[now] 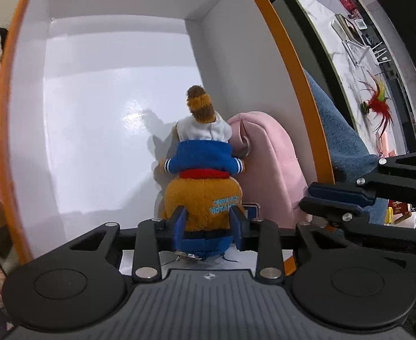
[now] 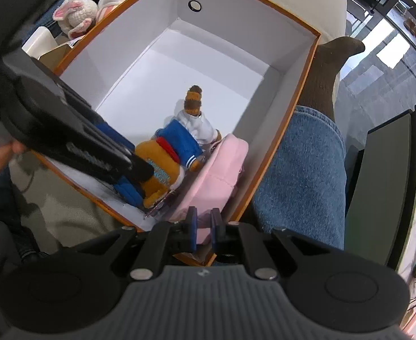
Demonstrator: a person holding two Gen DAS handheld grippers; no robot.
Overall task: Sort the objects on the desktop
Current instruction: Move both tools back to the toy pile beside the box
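A plush toy [image 1: 205, 164] with orange-brown fur, a blue jacket and a white hood lies inside a white box with an orange rim [image 1: 290, 65]. My left gripper [image 1: 209, 223] is shut on the toy's orange end, its blue pads pressing both sides. A pink pouch [image 1: 270, 155] leans against the box's right wall, touching the toy. In the right wrist view my right gripper [image 2: 203, 232] is shut on the near edge of the pink pouch [image 2: 222, 175], at the box's near corner. The toy [image 2: 176, 141] is partly hidden there by the left gripper's black body.
The far part of the box floor [image 1: 108, 113] is bare. A person's jeans-clad leg [image 2: 301, 175] and brown sock [image 2: 327, 79] lie along the box's right side. White and pink plush toys [image 2: 74, 14] sit outside the box. A marble tabletop holds a red feather ornament [image 1: 375, 102].
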